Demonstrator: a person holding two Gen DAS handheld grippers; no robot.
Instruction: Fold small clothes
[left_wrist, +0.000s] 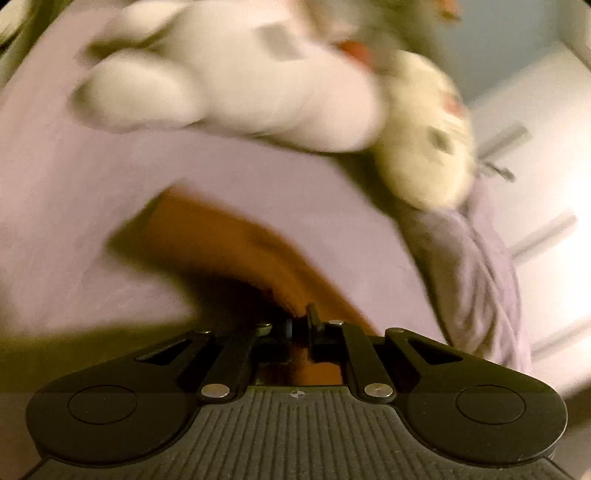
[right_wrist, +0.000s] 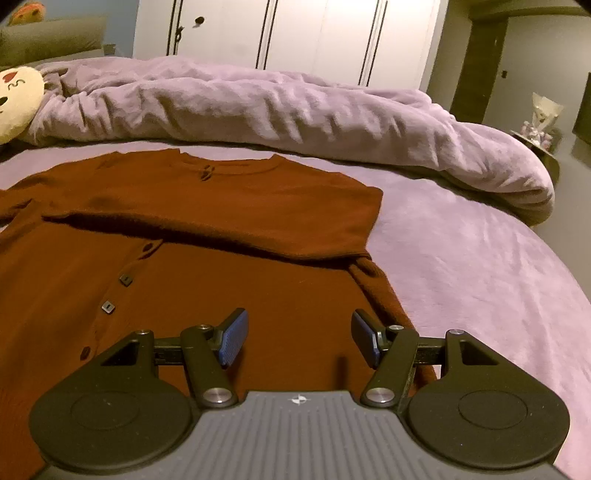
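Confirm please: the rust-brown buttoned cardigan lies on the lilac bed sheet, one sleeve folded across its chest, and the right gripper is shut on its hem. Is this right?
Not quite. The right gripper is open: in the right wrist view its blue-padded fingers stand wide apart above the rust-brown buttoned cardigan, holding nothing. The rest is right: it lies on the lilac bed sheet, one sleeve across the chest.

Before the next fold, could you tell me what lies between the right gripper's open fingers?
Only the rust-brown cardigan shows between the right gripper fingers, in the right wrist view.
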